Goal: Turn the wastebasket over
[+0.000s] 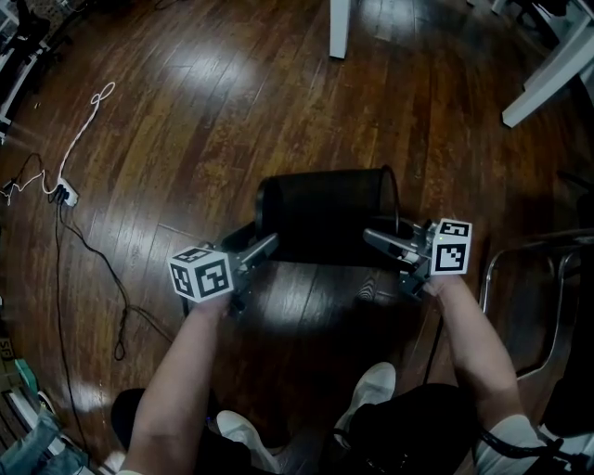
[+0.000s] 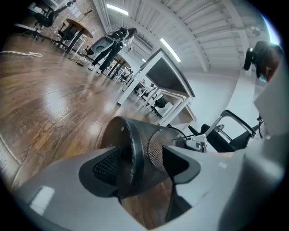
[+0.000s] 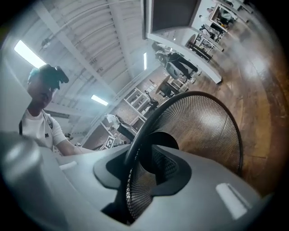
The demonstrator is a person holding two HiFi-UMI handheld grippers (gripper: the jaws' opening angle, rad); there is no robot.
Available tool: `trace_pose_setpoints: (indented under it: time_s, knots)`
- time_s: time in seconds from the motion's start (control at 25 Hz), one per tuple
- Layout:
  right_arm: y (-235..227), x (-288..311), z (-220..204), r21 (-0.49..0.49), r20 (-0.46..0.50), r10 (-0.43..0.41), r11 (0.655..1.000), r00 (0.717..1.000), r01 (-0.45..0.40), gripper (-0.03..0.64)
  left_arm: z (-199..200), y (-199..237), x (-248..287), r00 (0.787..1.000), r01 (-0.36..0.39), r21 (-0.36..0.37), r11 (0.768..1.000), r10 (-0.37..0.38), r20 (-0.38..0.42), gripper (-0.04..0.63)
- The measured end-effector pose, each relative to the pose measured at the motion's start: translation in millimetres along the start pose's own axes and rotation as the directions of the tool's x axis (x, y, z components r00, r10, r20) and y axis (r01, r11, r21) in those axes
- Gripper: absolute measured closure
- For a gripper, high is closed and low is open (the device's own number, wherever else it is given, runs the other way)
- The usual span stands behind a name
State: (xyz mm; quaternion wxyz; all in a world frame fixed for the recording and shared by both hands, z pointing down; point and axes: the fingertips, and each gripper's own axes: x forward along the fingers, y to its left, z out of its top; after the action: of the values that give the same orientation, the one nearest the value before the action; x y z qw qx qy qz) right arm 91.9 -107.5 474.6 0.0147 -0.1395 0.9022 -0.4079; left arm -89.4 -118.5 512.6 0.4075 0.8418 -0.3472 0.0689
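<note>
A black wire-mesh wastebasket [image 1: 325,218] lies on its side on the dark wooden floor, its open rim toward the right. My left gripper [image 1: 264,239] is at its closed base end. In the left gripper view the base's solid band [image 2: 135,149] stands between the jaws of my left gripper [image 2: 140,164], with a gap on the right side. My right gripper [image 1: 371,234] is at the rim end. In the right gripper view the wastebasket's rim [image 3: 144,131] runs between the spread jaws of my right gripper [image 3: 144,167], and neither pad presses on it.
White table legs [image 1: 340,28] [image 1: 548,79] stand beyond the basket. A cable with a power strip [image 1: 65,195] trails across the floor at the left. A metal chair frame [image 1: 548,306] is close on the right. The person's shoes [image 1: 371,390] are just behind the grippers.
</note>
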Motion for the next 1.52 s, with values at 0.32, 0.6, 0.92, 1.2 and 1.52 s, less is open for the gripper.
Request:
trace_pose_setpoints:
  time_s: [0.32, 0.6, 0.92, 1.2, 1.52]
  knots:
    - [3, -35, 14, -0.039, 0.007, -0.199, 0.979, 0.98, 0.199, 0.527, -1, 4, 3, 1.0, 0.026, -0.036, 0.999, -0.026, 0.013, 0.307]
    - [1, -41, 10, 0.022, 0.01, -0.235, 0.972, 0.972, 0.234, 0.577, -8, 3, 0, 0.998, 0.063, -0.068, 0.996, -0.064, -0.013, 0.347]
    - [0, -39, 12, 0.126, 0.107, -0.125, 0.986, 0.986, 0.111, 0.588, 21, -12, -29, 0.999, 0.042, 0.012, 0.999, -0.042, 0.023, 0.418]
    - [-4, -20, 10, 0.251, 0.239, 0.042, 0.962, 0.97, -0.103, 0.589, 58, -38, -67, 0.998, -0.008, 0.236, 0.972, 0.02, -0.052, 0.437]
    - [-24, -27, 4, 0.289, 0.351, 0.059, 0.942, 0.935, -0.168, 0.568, 76, -83, -67, 0.994, 0.017, 0.405, 0.914, 0.027, -0.102, 0.448]
